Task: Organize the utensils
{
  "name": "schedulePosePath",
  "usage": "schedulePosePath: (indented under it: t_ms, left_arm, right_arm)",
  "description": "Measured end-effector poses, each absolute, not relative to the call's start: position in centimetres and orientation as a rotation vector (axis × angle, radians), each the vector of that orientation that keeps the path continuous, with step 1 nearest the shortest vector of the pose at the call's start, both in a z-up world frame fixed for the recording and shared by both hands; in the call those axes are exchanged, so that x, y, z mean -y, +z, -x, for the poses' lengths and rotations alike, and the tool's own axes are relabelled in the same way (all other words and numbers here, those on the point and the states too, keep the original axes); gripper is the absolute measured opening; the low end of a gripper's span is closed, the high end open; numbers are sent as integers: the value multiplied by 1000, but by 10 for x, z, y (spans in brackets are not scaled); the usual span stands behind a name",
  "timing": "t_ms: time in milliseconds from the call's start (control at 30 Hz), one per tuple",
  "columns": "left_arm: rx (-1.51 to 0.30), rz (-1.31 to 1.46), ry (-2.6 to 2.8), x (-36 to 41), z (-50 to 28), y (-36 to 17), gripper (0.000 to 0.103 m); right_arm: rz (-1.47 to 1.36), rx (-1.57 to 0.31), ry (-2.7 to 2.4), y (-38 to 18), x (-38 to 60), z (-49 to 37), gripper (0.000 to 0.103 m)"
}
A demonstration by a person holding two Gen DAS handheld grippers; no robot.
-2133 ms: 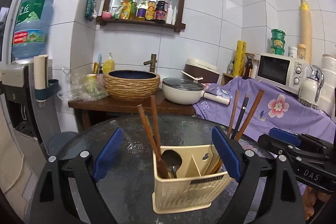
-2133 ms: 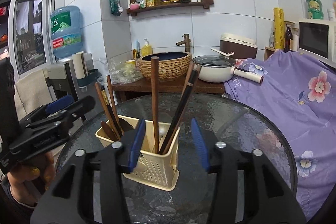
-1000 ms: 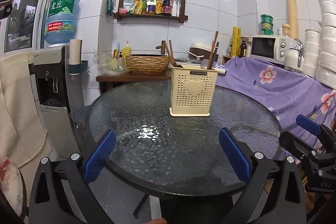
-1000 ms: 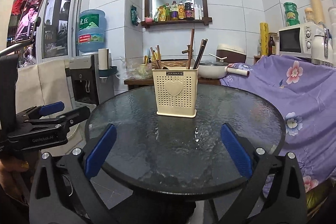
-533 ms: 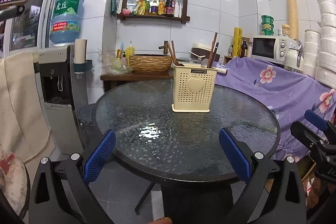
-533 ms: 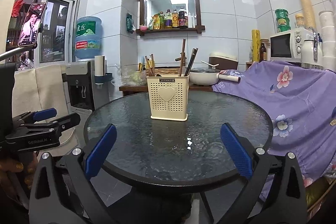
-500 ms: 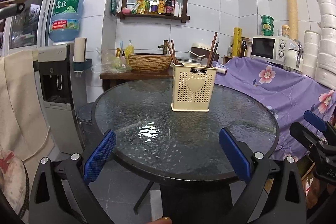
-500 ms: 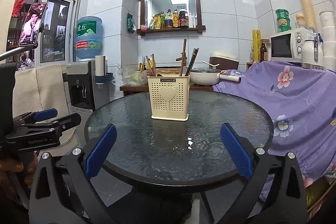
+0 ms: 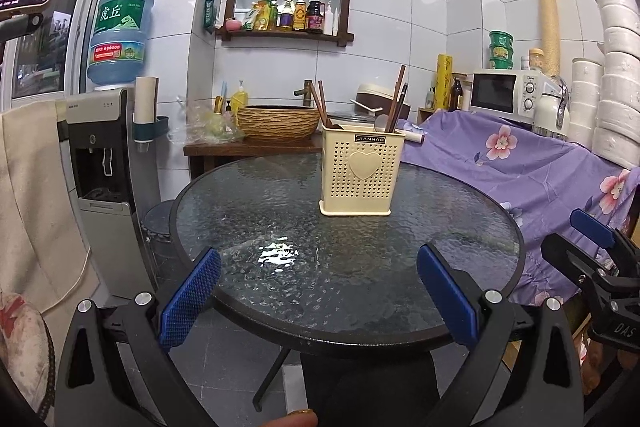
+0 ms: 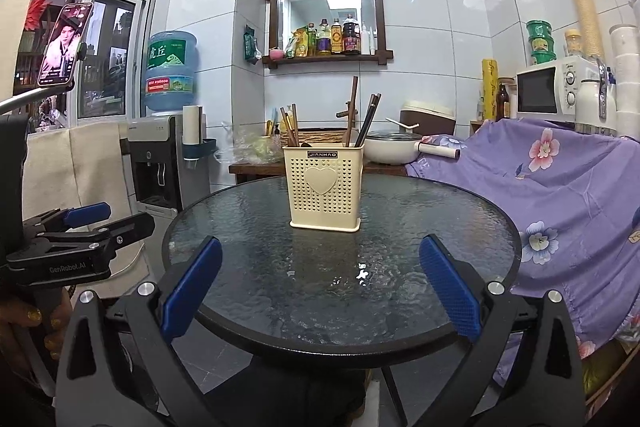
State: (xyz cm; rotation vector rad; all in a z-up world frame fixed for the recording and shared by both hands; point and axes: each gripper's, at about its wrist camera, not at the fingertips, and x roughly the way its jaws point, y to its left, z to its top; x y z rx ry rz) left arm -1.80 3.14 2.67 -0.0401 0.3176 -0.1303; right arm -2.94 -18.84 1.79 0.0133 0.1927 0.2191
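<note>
A cream perforated utensil holder with a heart on its front stands upright on the round glass table. Brown chopsticks and a spoon stick out of its compartments. My left gripper hangs open at the table's near edge, well short of the holder, with nothing between its blue pads. My right gripper is likewise open and empty at the near edge. In the right wrist view the left gripper shows at the left, held by a hand.
A water dispenser stands left of the table. A purple flowered cloth covers the counter to the right, with a microwave on it. Behind the table are a wicker basin, a white pot and a wall shelf of bottles.
Both grippers have drawn back from right over the holder to the table's near edge and stayed open. In the last half second almost nothing moved.
</note>
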Motion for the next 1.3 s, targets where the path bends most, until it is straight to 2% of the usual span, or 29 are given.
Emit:
schedulePosePath:
  t_ms: [1300]
  left_arm:
    - [-308,25,-105,-23,22,24,97]
  right_arm:
    - [9,-196,226,14,180,30,97]
